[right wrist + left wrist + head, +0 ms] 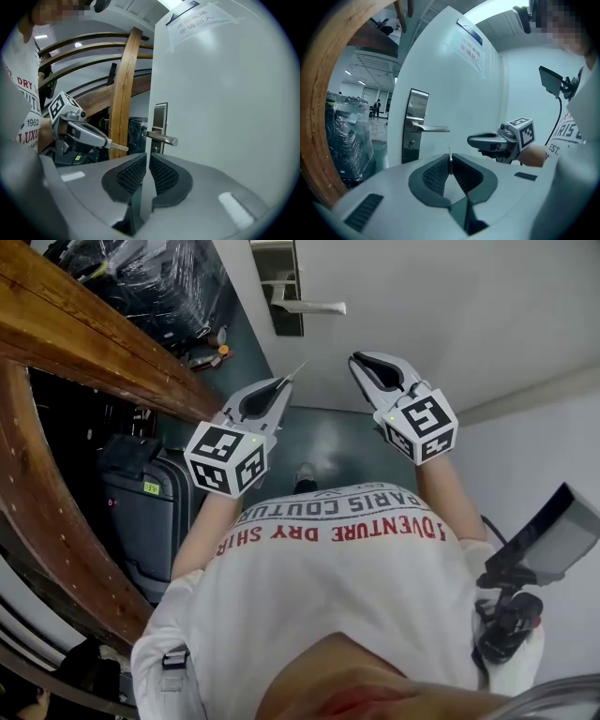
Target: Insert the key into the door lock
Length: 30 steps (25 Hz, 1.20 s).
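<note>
A person stands facing a white door (422, 315), holding tongs in each hand. The left tongs (284, 381) are clamped narrow on a key (117, 146), whose thin blade juts out past the tips, pointing toward the door. The right tongs (148, 161) are closed and hold nothing. The lock (411, 144) is a small keyhole in a steel plate, just below the lever handle (431, 128). The key is well apart from it. The key looks small, light, stiff and smooth, so it may twist between the pads when pushed. It is best gripped flat across its head, with the whole blade left free.
</note>
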### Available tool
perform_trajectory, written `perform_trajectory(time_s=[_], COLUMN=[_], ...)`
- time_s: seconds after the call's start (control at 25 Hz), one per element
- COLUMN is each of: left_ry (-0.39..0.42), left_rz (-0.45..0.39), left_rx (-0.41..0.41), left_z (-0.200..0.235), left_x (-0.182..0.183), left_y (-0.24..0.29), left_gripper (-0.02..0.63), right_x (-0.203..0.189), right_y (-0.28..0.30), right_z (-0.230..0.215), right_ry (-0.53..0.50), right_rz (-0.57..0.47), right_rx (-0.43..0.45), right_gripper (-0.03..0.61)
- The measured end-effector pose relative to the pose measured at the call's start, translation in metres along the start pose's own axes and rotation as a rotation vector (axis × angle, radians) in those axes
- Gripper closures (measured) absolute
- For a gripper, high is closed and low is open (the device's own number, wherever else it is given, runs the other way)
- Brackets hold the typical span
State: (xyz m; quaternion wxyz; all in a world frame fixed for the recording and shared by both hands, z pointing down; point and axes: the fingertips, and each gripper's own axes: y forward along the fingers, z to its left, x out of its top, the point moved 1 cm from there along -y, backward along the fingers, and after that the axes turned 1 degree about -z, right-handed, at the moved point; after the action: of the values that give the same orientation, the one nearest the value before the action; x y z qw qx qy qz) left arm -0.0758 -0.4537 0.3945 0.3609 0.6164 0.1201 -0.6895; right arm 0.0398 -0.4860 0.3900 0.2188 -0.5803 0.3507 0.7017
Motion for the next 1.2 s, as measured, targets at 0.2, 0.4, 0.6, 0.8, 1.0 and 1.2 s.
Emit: perform_trajectory(time_s=[0.2, 0.4, 0.6, 0.8, 1.0, 1.2], left_ry=[-0.023, -0.046, -0.086, -0.137, -0.218, -0.364], left_rz=[0.012, 0.026, 0.031, 0.021, -0.009, -0.11], left_rx=[0.005, 0.006, 0.015, 0.022, 0.019, 0.044], left_z=[0.016, 0.028, 0.041, 0.05, 0.052, 0.064], left_x=[-0.003, -0.007, -0.013, -0.016, -0.017, -0.012], left_y=[0.006, 0.009, 0.013, 0.013, 0.017, 0.03], left_gripper=[0.591, 0.591, 0.591, 0.591, 0.591, 0.591], right_x=[0.017, 0.026, 0.029, 0.03, 0.03, 0.026], right_y=[0.022, 0.049, 0.07, 0.072, 0.071, 0.074], right_z=[-0.025, -0.05, -0.059, -0.057, -0.057, -0.059], right_ry=[-0.074, -0.079, -0.058, -0.048, -0.046, -0.04], right_rz=[-0.023, -0.035, -0.051, -0.068, -0.066, -0.055], right_rx=[-0.017, -0.02, 0.009, 0.031, 0.039, 0.04], right_gripper=[0.518, 0.438, 0.433, 0.434, 0.434, 0.434])
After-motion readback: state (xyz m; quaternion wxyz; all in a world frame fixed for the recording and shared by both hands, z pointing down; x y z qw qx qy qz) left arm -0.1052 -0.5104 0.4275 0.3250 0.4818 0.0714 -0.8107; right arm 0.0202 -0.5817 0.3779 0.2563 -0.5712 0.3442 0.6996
